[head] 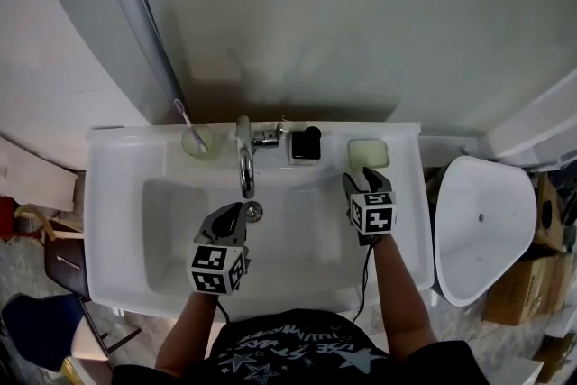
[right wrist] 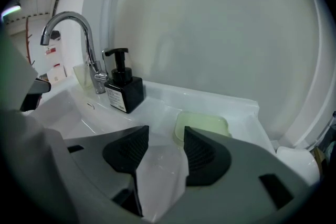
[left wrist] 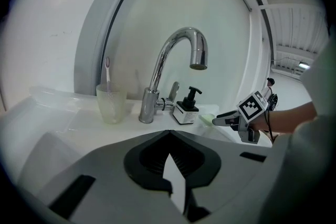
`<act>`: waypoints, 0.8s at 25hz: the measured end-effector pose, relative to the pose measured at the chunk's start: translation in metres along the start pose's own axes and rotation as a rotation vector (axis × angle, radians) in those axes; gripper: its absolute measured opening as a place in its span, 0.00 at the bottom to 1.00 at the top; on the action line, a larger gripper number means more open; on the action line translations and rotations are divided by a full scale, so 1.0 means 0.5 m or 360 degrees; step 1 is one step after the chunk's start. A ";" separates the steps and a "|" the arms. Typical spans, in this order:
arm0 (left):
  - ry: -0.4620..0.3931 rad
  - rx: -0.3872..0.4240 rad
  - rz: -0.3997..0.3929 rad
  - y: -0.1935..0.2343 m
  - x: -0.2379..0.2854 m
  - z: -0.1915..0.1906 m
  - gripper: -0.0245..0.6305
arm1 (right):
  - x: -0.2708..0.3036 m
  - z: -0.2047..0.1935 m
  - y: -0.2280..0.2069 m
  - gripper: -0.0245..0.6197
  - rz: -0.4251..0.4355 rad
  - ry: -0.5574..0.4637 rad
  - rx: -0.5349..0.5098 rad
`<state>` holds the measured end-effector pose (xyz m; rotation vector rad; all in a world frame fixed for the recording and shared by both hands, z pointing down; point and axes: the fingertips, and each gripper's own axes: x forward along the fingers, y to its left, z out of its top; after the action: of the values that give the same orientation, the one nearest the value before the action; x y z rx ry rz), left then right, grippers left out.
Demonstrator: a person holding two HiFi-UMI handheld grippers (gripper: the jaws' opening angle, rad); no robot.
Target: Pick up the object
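Observation:
A pale green soap dish (head: 368, 152) lies on the sink's back ledge at the right, and shows close up in the right gripper view (right wrist: 207, 124). My right gripper (head: 365, 178) hangs just in front of it, open, with nothing between its pads (right wrist: 166, 131); the dish sits just past the right jaw's tip. My left gripper (head: 236, 210) is over the basin near the drain. Its jaws meet at the tips (left wrist: 169, 132) with nothing between them. The left gripper view also catches the right gripper (left wrist: 216, 120) beside the dish.
On the white sink (head: 117, 221) stand a chrome faucet (head: 244, 160), a black soap dispenser (head: 306, 143) and a cup with a toothbrush (head: 198, 140). A white toilet (head: 478, 225) and a cardboard box (head: 523, 284) are to the right.

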<state>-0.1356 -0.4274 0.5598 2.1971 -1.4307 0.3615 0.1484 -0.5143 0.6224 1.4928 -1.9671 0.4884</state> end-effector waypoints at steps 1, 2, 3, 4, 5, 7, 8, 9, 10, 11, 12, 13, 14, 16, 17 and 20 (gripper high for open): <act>0.0004 -0.0002 0.0000 0.002 0.002 -0.001 0.06 | 0.007 -0.001 -0.001 0.38 -0.0002 0.0010 -0.0011; 0.0009 -0.0004 0.0000 0.005 0.004 -0.002 0.06 | 0.016 -0.003 -0.002 0.37 -0.0005 0.0020 -0.0022; 0.0013 -0.0006 -0.0001 0.007 0.007 -0.004 0.06 | 0.024 -0.004 -0.003 0.37 -0.0009 0.0031 -0.0034; 0.0017 -0.0008 -0.0002 0.008 0.009 -0.005 0.06 | 0.033 -0.006 -0.005 0.36 -0.0013 0.0043 -0.0047; 0.0021 -0.0010 -0.0003 0.009 0.010 -0.007 0.06 | 0.040 -0.006 -0.007 0.35 -0.0017 0.0053 -0.0060; 0.0027 -0.0013 -0.0003 0.011 0.012 -0.009 0.06 | 0.054 -0.006 -0.012 0.33 -0.0026 0.0069 -0.0081; 0.0030 -0.0014 -0.0003 0.012 0.012 -0.010 0.06 | 0.059 -0.006 -0.015 0.32 -0.0031 0.0075 -0.0087; 0.0034 -0.0016 -0.0003 0.013 0.013 -0.011 0.06 | 0.065 -0.005 -0.017 0.31 -0.0034 0.0082 -0.0092; 0.0038 -0.0017 -0.0003 0.014 0.014 -0.012 0.06 | 0.070 -0.004 -0.019 0.30 -0.0036 0.0090 -0.0096; 0.0041 -0.0019 -0.0002 0.015 0.015 -0.014 0.06 | 0.075 -0.003 -0.019 0.29 -0.0037 0.0098 -0.0102; 0.0044 -0.0020 -0.0001 0.017 0.015 -0.015 0.06 | 0.079 -0.003 -0.019 0.29 -0.0035 0.0106 -0.0110; 0.0047 -0.0022 0.0000 0.019 0.016 -0.016 0.06 | 0.082 -0.002 -0.019 0.28 -0.0032 0.0115 -0.0118; 0.0049 -0.0025 0.0002 0.020 0.016 -0.017 0.06 | 0.086 -0.003 -0.018 0.26 -0.0028 0.0125 -0.0125; 0.0052 -0.0033 0.0003 0.022 0.017 -0.018 0.06 | 0.093 -0.007 -0.017 0.25 -0.0023 0.0153 -0.0133; 0.0053 -0.0037 0.0003 0.024 0.017 -0.019 0.06 | 0.096 -0.010 -0.017 0.23 -0.0024 0.0169 -0.0134; 0.0061 -0.0048 0.0003 0.028 0.019 -0.023 0.06 | 0.102 -0.016 -0.022 0.19 -0.0060 0.0194 -0.0119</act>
<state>-0.1438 -0.4331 0.5775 2.1539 -1.4089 0.3784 0.1518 -0.5497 0.6615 1.4175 -1.8402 0.4730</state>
